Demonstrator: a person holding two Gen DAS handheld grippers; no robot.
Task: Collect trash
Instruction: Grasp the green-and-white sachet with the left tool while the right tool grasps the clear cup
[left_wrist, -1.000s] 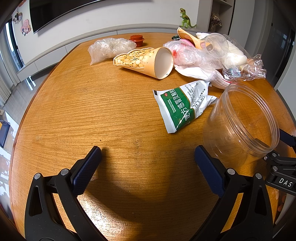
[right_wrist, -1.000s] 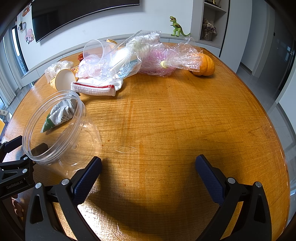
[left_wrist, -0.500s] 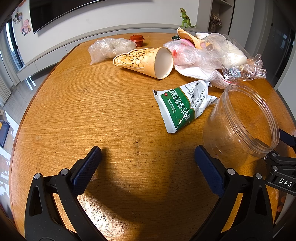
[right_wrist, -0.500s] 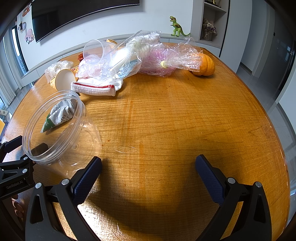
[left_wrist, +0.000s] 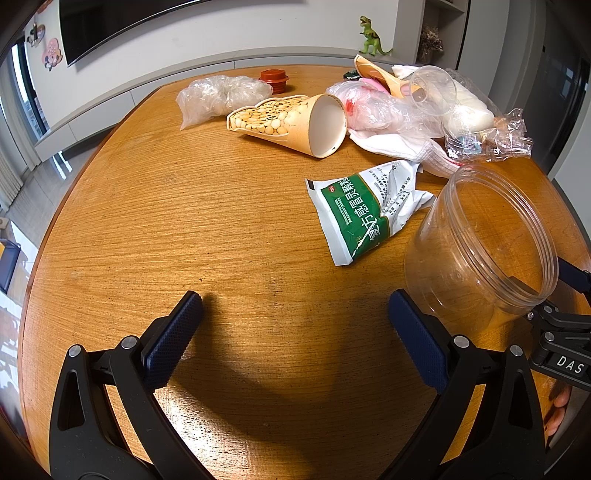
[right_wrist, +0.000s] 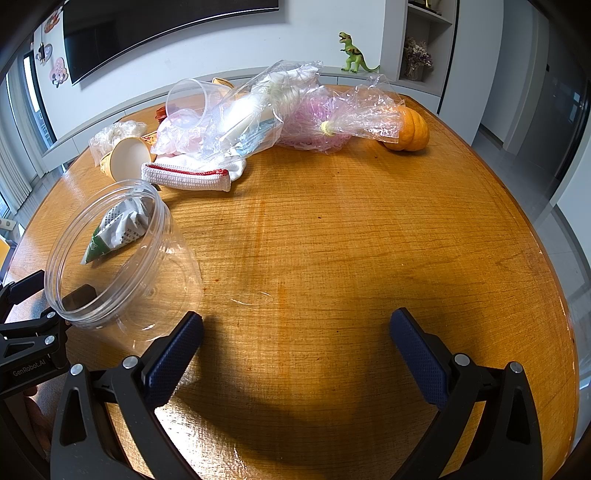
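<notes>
While both grippers hover low over the round wooden table (left_wrist: 184, 229), neither holds anything: the left gripper (left_wrist: 295, 325) has its jaws spread wide over bare wood, and the right gripper (right_wrist: 295, 332) is likewise released, fingers well apart.

The clear plastic jar (left_wrist: 476, 251) stands between the two grippers, mouth open and upward, empty as far as can be seen; it sits just beside the left gripper's right finger and, in the right wrist view, just beside the right gripper's left finger (right_wrist: 173, 354).

The green-and-white sachet (left_wrist: 365, 214) lies flat and crumpled on the table just behind the jar, near it; contact cannot be confirmed. In the right wrist view it is seen through the jar wall.

Further back: a paper cup (left_wrist: 295, 123) on its side, mouth toward the camera; a crumpled clear bag (left_wrist: 218, 98); a red cap (left_wrist: 274, 78); a white cloth with red trim (right_wrist: 192, 175); a clear plastic cup (right_wrist: 186, 101) tilted among loose plastic wrap (right_wrist: 255, 118). A small orange pumpkin (right_wrist: 410, 129) sits at the far right of the pile, partly under wrap.
</notes>
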